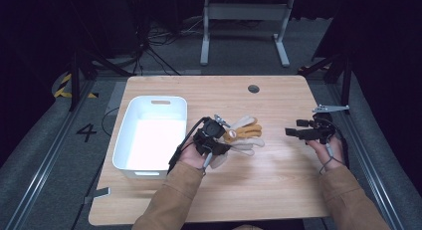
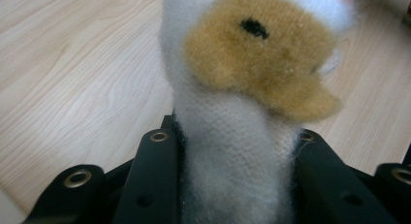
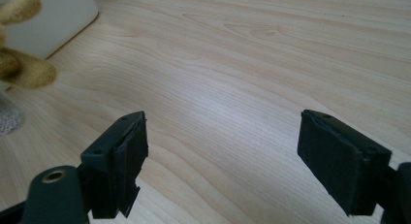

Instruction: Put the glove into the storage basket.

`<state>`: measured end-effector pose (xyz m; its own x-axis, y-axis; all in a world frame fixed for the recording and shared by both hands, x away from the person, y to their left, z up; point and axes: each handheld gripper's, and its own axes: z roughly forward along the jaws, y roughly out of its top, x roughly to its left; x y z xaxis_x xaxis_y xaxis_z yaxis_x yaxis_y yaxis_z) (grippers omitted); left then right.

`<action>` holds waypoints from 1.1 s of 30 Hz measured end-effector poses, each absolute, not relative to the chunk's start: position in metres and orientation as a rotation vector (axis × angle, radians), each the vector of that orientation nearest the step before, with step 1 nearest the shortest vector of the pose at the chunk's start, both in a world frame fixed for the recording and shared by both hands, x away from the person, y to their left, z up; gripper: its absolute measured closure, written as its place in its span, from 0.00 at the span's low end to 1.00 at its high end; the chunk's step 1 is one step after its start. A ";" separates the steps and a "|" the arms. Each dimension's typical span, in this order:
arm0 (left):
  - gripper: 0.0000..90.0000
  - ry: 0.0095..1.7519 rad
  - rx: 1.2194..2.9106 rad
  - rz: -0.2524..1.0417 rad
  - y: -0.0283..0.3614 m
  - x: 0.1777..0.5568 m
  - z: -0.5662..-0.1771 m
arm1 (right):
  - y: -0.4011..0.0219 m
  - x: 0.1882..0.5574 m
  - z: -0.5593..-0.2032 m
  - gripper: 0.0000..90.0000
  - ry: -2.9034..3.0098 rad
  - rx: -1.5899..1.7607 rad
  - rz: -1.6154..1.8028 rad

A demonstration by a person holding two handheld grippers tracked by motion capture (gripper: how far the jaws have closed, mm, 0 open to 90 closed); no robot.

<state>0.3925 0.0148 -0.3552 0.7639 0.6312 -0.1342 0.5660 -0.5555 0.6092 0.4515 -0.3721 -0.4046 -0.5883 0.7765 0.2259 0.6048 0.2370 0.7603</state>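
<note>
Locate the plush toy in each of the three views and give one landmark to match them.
High view: the plush toy lies mid-table, right of the white bin.
Left gripper view: centre, clamped between the black jaws.
Right gripper view: far left edge.
Shared landmark: the wooden table.

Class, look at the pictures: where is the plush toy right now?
In the high view the plush toy sits mid-table, just right of the white bin, clamped in the left gripper; the left gripper view shows its white body between the jaws.
</note>
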 end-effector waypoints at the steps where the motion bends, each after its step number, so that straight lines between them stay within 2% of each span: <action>1: 0.78 0.900 2.308 0.133 0.017 0.393 -0.354 | -0.369 0.454 -0.405 0.21 2.306 1.310 1.265; 19: 0.77 1.085 2.227 0.196 0.066 0.390 -0.322 | -0.360 0.461 -0.413 0.25 2.305 1.291 1.129; 33: 0.77 1.317 2.116 0.268 0.109 0.397 -0.308 | -0.364 0.463 -0.420 0.26 2.326 1.306 1.129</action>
